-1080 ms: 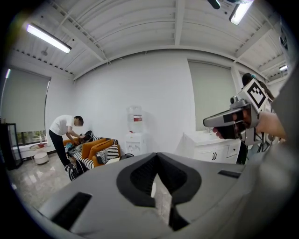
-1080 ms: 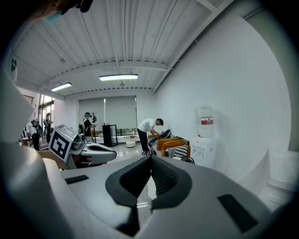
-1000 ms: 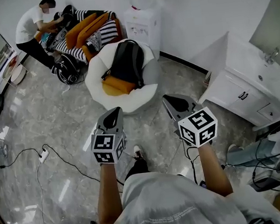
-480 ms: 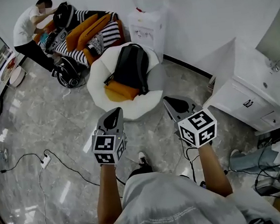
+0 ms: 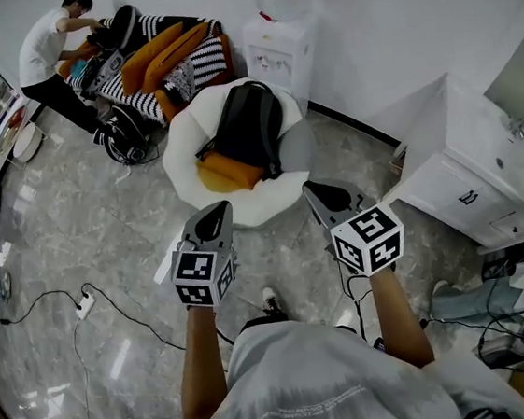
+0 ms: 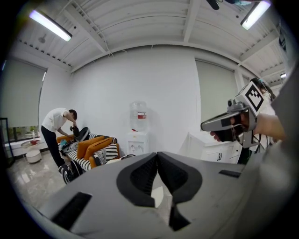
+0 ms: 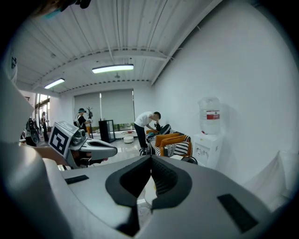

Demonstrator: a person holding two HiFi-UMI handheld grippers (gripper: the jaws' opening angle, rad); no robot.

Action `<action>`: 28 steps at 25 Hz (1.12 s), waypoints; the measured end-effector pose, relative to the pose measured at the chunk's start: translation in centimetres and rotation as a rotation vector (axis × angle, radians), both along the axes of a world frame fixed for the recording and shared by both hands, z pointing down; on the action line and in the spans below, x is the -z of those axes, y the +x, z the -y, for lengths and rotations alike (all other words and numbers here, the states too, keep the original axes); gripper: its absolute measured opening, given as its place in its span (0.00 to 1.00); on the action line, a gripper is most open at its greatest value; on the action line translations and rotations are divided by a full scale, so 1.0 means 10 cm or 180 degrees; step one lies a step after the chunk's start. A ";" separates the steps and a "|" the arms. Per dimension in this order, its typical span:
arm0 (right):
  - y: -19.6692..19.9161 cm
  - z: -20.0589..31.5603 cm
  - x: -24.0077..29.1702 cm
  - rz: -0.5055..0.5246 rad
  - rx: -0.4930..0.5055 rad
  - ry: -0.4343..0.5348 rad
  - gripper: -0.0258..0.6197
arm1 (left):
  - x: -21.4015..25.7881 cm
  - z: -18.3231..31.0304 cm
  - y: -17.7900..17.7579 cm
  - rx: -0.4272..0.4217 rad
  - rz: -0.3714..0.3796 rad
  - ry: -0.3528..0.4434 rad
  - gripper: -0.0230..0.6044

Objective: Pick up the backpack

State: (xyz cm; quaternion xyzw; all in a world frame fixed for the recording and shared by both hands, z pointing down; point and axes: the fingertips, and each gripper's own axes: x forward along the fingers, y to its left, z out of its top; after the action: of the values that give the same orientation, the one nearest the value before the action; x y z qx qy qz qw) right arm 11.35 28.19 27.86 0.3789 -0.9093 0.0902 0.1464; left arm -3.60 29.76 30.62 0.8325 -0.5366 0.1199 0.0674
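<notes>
A black backpack [image 5: 248,126] lies on a round white chair [image 5: 181,157], partly over an orange cushion [image 5: 225,170]. Both grippers are held out side by side just short of the chair's near rim, apart from the backpack. My left gripper [image 5: 213,209] points at the chair's near left edge; its tips [image 6: 157,154] stand together with nothing between them. My right gripper [image 5: 314,188] is level with it on the right and is shut and empty [image 7: 150,158]. Each gripper shows in the other's view: the right gripper [image 6: 229,123] and the left gripper [image 7: 93,149].
Behind the chair stand a white water dispenser [image 5: 272,48] and a striped sofa [image 5: 165,60] with orange cushions and bags, where a person [image 5: 47,55] bends over. A white cabinet [image 5: 464,171] stands at the right. Cables [image 5: 84,299] trail over the grey floor at the left.
Both grippers have moved forward together, and the chair with the backpack now lies closer beyond their tips. The person at the sofa has shifted a bag.
</notes>
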 end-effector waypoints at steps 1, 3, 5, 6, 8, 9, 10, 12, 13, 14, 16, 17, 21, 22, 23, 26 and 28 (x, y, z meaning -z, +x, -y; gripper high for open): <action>-0.04 0.03 0.00 -0.0006 0.0000 -0.0001 0.04 | 0.00 0.03 0.00 -0.0057 -0.0027 0.0001 0.08; -0.10 0.11 0.01 -0.0014 -0.0010 0.0005 0.04 | 0.01 0.11 -0.01 -0.0163 -0.0034 0.0018 0.07; -0.15 0.19 -0.01 -0.0023 -0.0030 0.0000 0.04 | 0.00 0.19 -0.02 -0.0247 -0.0008 0.0030 0.07; -0.17 0.23 -0.03 -0.0028 -0.0038 -0.0014 0.04 | -0.01 0.23 -0.01 -0.0281 -0.0003 0.0031 0.08; -0.22 0.29 -0.08 -0.0052 -0.0038 -0.0048 0.04 | -0.02 0.30 -0.01 -0.0335 -0.0032 0.0034 0.08; -0.24 0.32 -0.10 -0.0068 -0.0035 -0.0060 0.04 | -0.02 0.33 0.00 -0.0359 -0.0058 0.0031 0.08; -0.28 0.34 -0.11 -0.0079 -0.0031 -0.0067 0.04 | -0.03 0.35 0.00 -0.0381 -0.0076 0.0024 0.08; -0.35 0.40 -0.13 -0.0088 -0.0028 -0.0075 0.04 | -0.05 0.40 -0.02 -0.0411 -0.0078 0.0009 0.08; -0.38 0.44 -0.14 -0.0090 -0.0028 -0.0077 0.04 | -0.06 0.43 -0.04 -0.0418 -0.0072 0.0002 0.08; -0.41 0.47 -0.15 -0.0093 -0.0028 -0.0079 0.04 | -0.07 0.46 -0.07 -0.0422 -0.0068 -0.0003 0.08; -0.46 0.52 -0.18 -0.0098 -0.0027 -0.0095 0.04 | -0.09 0.53 -0.12 -0.0425 -0.0063 -0.0009 0.08; -0.50 0.54 -0.20 -0.0102 -0.0018 -0.0112 0.04 | -0.10 0.56 -0.15 -0.0423 -0.0063 -0.0010 0.08; -0.64 0.59 -0.29 -0.0136 0.0032 -0.0170 0.04 | -0.15 0.65 -0.27 -0.0410 -0.0039 -0.0055 0.08; -0.67 0.60 -0.30 -0.0145 0.0034 -0.0172 0.04 | -0.17 0.68 -0.30 -0.0400 -0.0014 -0.0078 0.08; -0.69 0.61 -0.30 -0.0153 0.0031 -0.0171 0.04 | -0.19 0.70 -0.34 -0.0391 0.0014 -0.0093 0.08; -0.74 0.65 -0.30 -0.0173 0.0003 -0.0165 0.04 | -0.20 0.75 -0.42 -0.0403 0.0059 -0.0107 0.08; -0.77 0.66 -0.28 -0.0182 -0.0012 -0.0163 0.04 | -0.19 0.77 -0.47 -0.0407 0.0075 -0.0118 0.08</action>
State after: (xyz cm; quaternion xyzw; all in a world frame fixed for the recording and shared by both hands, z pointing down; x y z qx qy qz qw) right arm 3.64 21.55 30.68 0.3792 -0.9014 0.1029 0.1818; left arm -8.26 22.04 32.57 0.8623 -0.4807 0.1437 0.0688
